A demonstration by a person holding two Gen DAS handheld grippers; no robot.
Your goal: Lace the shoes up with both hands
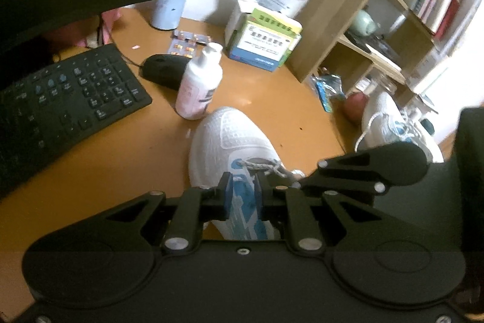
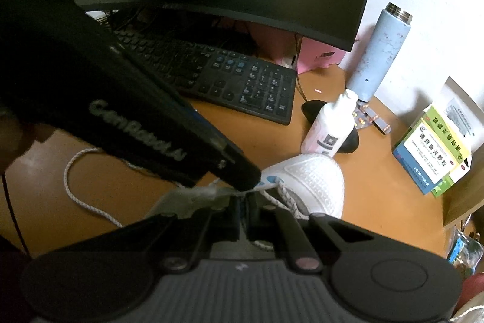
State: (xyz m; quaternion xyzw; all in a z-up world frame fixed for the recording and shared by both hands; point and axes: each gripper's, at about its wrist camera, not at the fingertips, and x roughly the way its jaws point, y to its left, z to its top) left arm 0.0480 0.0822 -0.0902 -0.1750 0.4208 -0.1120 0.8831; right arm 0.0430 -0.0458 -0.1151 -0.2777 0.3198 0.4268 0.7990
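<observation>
Our left gripper [image 1: 243,189] hovers low over the tongue of the white shoe [image 1: 230,141], its jaws a small way apart with nothing caught between them, the blue of the tongue showing through the gap. Our right gripper [image 2: 242,214] is harder to read: its jaws look nearly together right over the lace [image 2: 273,200] at the eyelets, but we cannot tell whether the cord is actually pinched. The shoe sits in the middle of the desk [image 1: 127,159] with its toe pointing toward 12 o'clock in the left wrist view, and a long slack loop of lace trails off toward 9 o'clock in the right wrist view. To do this step well, we judge that one gripper should hold the crossing steady while the other takes the cord close to its end, so the pull runs straight along the eyelet row and the shoe does not skid. Room is tight ahead: the pink-and-white bottle [image 1: 199,84] stands just beside the toe at 11 o'clock, with the mouse [image 1: 165,70] behind it and the keyboard [image 1: 69,99] at 10 o'clock. The second shoe [image 1: 390,123] lies at 2 o'clock by the shelf [image 1: 348,20]. The open desk toward 9 o'clock is our best room for drawing lace out.
</observation>
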